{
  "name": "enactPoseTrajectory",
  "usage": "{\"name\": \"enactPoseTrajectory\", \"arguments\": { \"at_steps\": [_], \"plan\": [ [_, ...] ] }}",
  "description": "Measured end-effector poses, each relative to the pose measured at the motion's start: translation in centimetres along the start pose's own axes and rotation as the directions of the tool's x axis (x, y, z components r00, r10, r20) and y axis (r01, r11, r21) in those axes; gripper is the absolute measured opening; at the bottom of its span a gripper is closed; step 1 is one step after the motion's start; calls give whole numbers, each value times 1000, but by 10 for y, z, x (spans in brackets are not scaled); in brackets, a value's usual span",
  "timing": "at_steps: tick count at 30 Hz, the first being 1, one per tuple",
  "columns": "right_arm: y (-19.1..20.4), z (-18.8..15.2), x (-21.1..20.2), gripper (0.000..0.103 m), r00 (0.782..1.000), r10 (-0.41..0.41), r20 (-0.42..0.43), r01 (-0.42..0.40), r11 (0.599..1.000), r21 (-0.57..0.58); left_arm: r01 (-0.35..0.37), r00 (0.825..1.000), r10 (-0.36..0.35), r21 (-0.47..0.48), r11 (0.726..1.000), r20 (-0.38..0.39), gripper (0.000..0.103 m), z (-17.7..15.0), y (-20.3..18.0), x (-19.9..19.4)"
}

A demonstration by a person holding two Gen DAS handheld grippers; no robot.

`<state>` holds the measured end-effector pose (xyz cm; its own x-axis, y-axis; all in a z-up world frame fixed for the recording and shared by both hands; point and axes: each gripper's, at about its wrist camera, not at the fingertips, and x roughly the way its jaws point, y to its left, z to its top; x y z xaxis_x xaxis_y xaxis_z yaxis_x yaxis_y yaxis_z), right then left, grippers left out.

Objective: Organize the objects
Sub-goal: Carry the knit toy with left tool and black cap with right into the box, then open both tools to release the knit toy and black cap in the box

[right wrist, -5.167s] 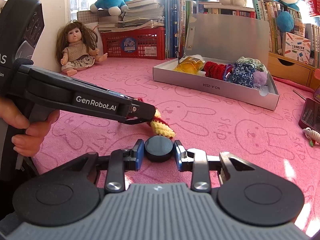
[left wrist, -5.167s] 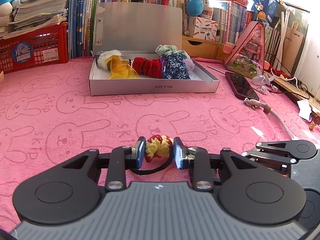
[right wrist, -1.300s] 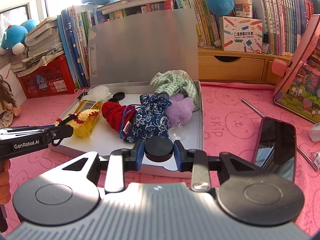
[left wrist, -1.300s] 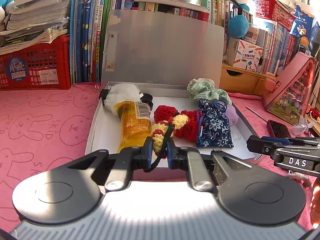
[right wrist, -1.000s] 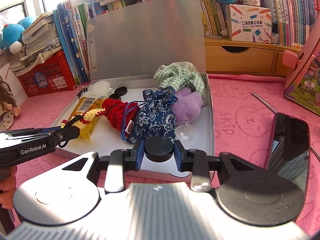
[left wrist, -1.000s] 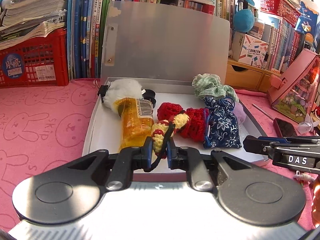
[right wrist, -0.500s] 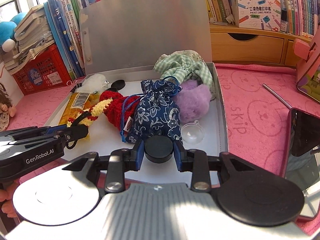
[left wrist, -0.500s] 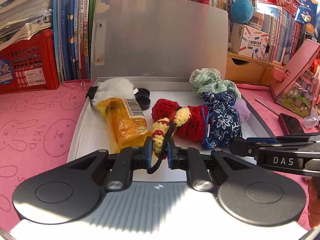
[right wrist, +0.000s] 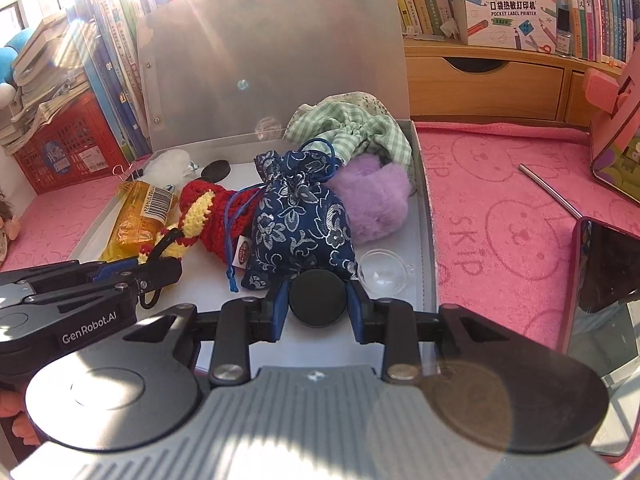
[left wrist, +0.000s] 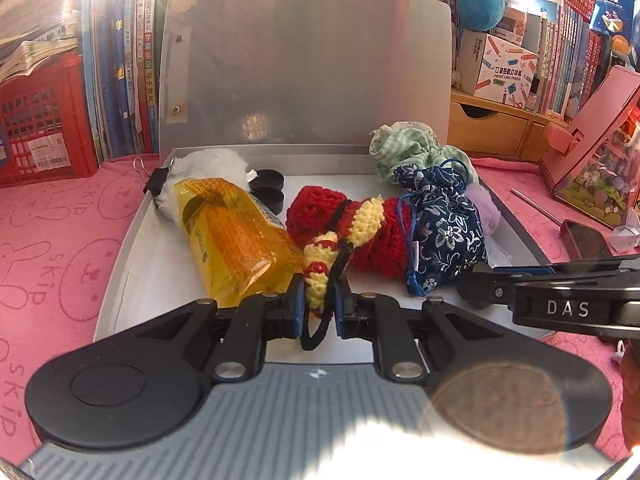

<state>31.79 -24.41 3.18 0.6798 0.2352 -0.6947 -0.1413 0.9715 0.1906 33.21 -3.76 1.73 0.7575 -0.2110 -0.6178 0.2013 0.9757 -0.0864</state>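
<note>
My left gripper (left wrist: pixel 317 304) is shut on a red and yellow crochet toy (left wrist: pixel 324 260) with a black loop, held over the front of the open grey box (left wrist: pixel 120 264). It also shows in the right wrist view (right wrist: pixel 160 276) with the crochet toy (right wrist: pixel 188 224). My right gripper (right wrist: pixel 318 304) is shut on a black round disc (right wrist: pixel 318 298), held over the box's front right, just before the blue floral pouch (right wrist: pixel 300 224). The right gripper's side shows in the left wrist view (left wrist: pixel 476 284).
The box holds a yellow packet (left wrist: pixel 236 240), a red knit piece (left wrist: pixel 380 248), a green checked pouch (right wrist: pixel 352 132), a purple pompom (right wrist: pixel 372 200), a white fluffy item (left wrist: pixel 204 168), black discs (left wrist: pixel 268 184) and a clear dome (right wrist: pixel 382 272). A phone (right wrist: pixel 600 280) lies on the pink cloth (right wrist: pixel 500 208). Books and a red crate (left wrist: pixel 36 120) stand behind.
Both grippers have moved forward and lower over the box with their loads. The box contents look nearer. The grips have not changed.
</note>
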Motion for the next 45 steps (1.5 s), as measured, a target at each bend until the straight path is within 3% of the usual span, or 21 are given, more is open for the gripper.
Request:
{"name": "enactPoseTrajectory", "arguments": {
  "at_steps": [15,18,19,20,23,25,27,36,45],
  "plan": [
    [1,-1,0,37,1000,-4,-13,4,1000,-11,29,999,-29,12,1000,-13,18,-1,-1,4],
    [1,-2,-1,41,1000,-6,-12,6,1000,-16,30,999,-30,12,999,-13,19,-1,-1,3],
    [1,-2,-1,54,1000,-8,-11,8,1000,-15,32,999,-32,10,999,-13,20,-1,-1,3],
    [1,-2,-1,58,1000,-4,-8,4,1000,-13,34,999,-34,9,999,-14,22,-1,-1,3],
    [1,-3,-2,61,1000,-5,-7,5,1000,-6,51,999,-51,6,999,-16,34,-1,-2,2],
    [1,-3,-3,63,1000,-3,-3,3,1000,-4,60,998,-60,15,998,-9,55,-2,-5,-1],
    [1,-3,-4,64,1000,-3,0,3,1000,-1,56,998,-56,30,998,1,63,-3,-9,-4],
    [-3,-4,-11,73,1000,-18,20,17,1000,12,45,999,-45,22,999,3,71,-3,-9,-10],
    [-4,-6,-21,88,999,-28,44,27,999,28,37,999,-37,-65,997,-1,91,-5,5,-19]
  ]
}}
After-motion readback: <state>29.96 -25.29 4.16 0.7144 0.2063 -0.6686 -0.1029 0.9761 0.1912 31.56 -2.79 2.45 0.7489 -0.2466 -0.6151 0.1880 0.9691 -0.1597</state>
